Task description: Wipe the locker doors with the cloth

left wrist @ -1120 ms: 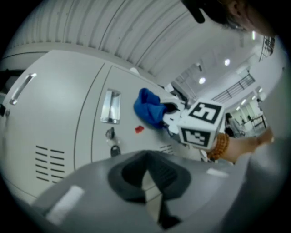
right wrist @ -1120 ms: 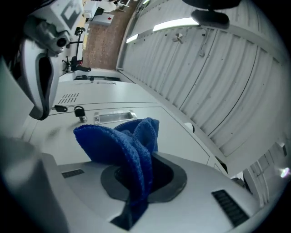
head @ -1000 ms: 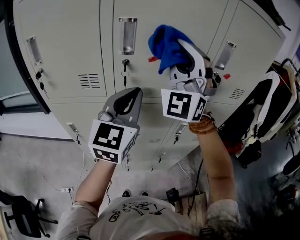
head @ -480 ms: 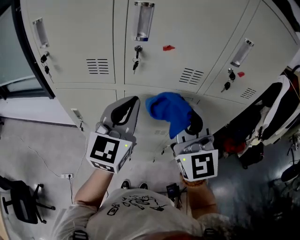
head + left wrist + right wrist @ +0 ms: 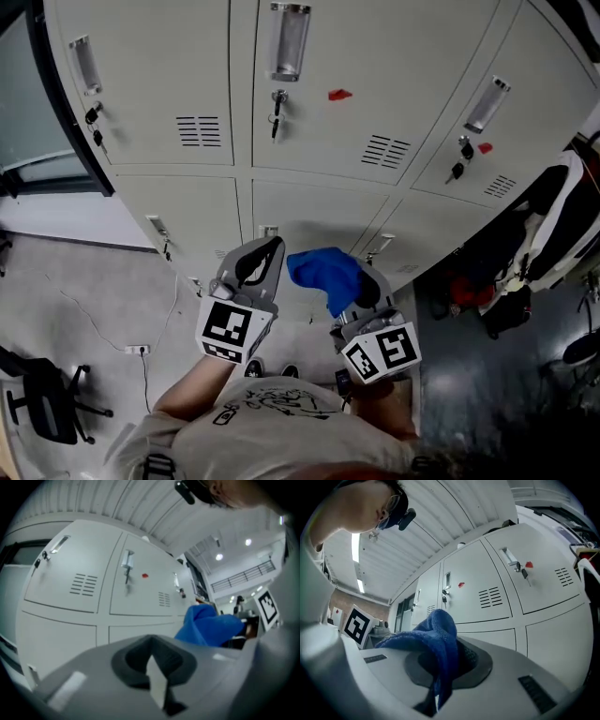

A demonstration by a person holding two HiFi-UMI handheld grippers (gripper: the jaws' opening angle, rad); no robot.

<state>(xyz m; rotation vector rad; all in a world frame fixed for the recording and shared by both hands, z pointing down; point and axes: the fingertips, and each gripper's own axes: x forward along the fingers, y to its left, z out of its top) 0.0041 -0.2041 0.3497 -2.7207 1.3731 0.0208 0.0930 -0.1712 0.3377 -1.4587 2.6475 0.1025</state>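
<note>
Lowered, right hand-held gripper [image 5: 362,287] pinches bunched, nubby blue cloth [image 5: 322,270].

The person wears a pale grey short-sleeved T-shirt [image 5: 272,424] with a dark line drawing on its front. The left gripper [image 5: 276,244] and right gripper [image 5: 364,284] are light grey with dark-lined jaws (each of the 2 carries a cube [image 5: 228,327] of black-and-white square markers).

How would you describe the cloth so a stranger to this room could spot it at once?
Find the wall of pale grey lockers, then the two grippers held before its lower doors. The cloth hangs bunched from the tongs of the right gripper. It is the only bright blue, soft thing there; the left gripper holds nothing.
</note>
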